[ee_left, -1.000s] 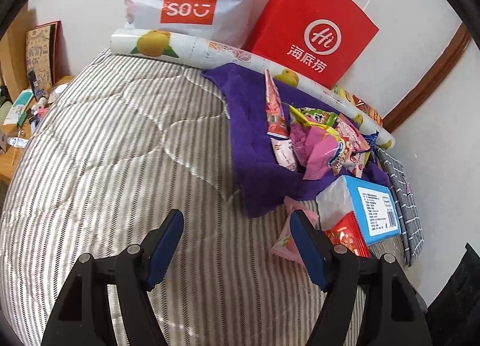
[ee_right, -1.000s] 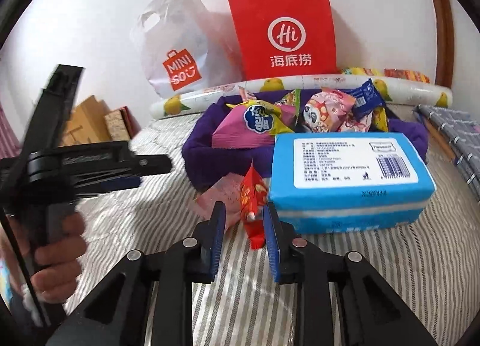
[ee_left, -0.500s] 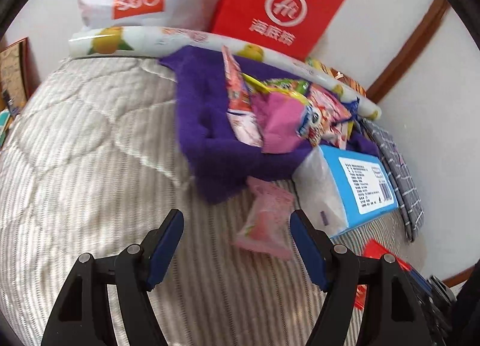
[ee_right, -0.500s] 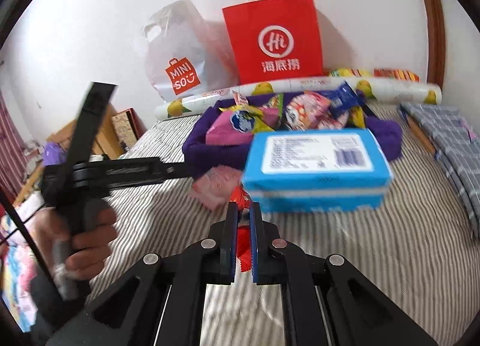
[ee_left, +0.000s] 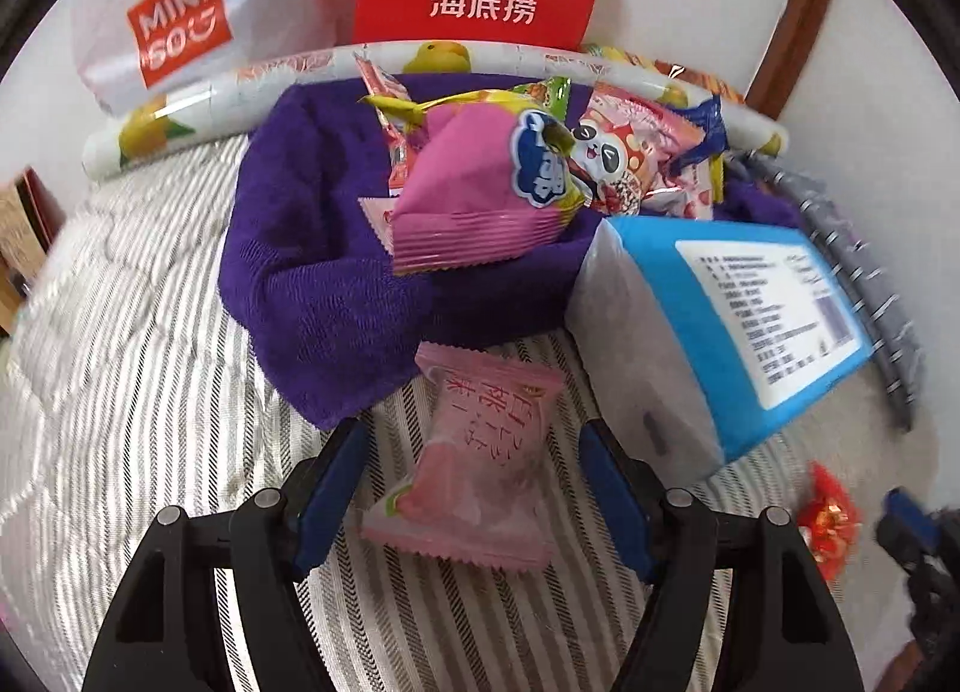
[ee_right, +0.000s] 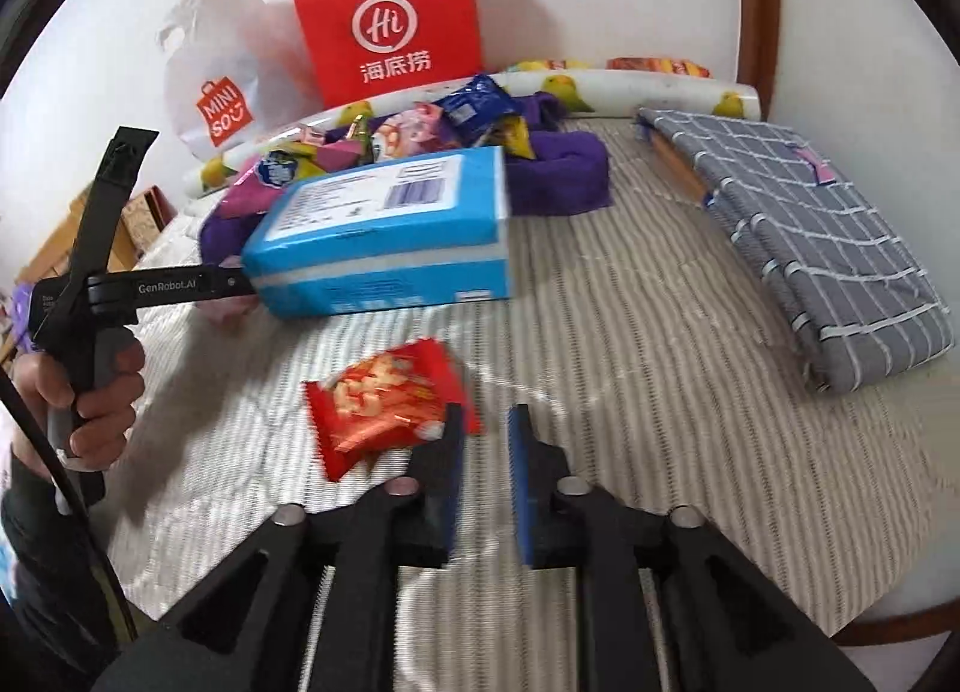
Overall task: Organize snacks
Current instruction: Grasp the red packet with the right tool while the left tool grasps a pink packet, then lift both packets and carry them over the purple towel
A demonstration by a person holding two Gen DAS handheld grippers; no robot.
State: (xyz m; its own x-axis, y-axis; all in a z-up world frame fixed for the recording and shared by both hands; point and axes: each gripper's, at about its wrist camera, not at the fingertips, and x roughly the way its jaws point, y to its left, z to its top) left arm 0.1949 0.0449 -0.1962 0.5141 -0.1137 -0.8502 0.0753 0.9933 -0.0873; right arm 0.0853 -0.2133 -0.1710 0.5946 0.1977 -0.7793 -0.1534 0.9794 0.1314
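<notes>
Left gripper [ee_left: 471,488] spread wide, nothing clamped, straddling a pink snack packet [ee_left: 480,464] flat on the striped bedcover [ee_left: 120,380]; packet between the blue pads but apparently clear of both. Just beyond the packet, at 12 o'clock in the left wrist view, a purple towel [ee_left: 312,272] heaped with snack packets [ee_left: 528,170], the biggest a pink one with a blue logo. At 2 o'clock, a blue tissue pack [ee_left: 750,320] resting against the towel's edge. At 4 o'clock, near the frame's rim, a small red snack packet [ee_left: 831,518], well apart from the pink one.

Right gripper [ee_right: 486,470] released, fingers parted by a narrow gap and holding nothing. Red snack packet [ee_right: 390,398] lying flat on the bedcover [ee_right: 630,362] at 11 o'clock from the fingertips, its near corner just at the left finger; touching or not, cannot tell. Beyond it at 12 o'clock, the tissue pack [ee_right: 390,236], then the towel [ee_right: 564,176] with its snack packets [ee_right: 474,110]. At 2 o'clock, a folded grey checked cloth [ee_right: 810,248]. At 9 o'clock, a hand [ee_right: 90,398] gripping the left gripper's handle, its tips hidden behind the tissue pack.

Against the wall at the back, a red paper bag [ee_right: 390,20], a white plastic bag [ee_right: 222,68] beside it, and a long fruit-printed roll [ee_right: 630,86] at their foot.
</notes>
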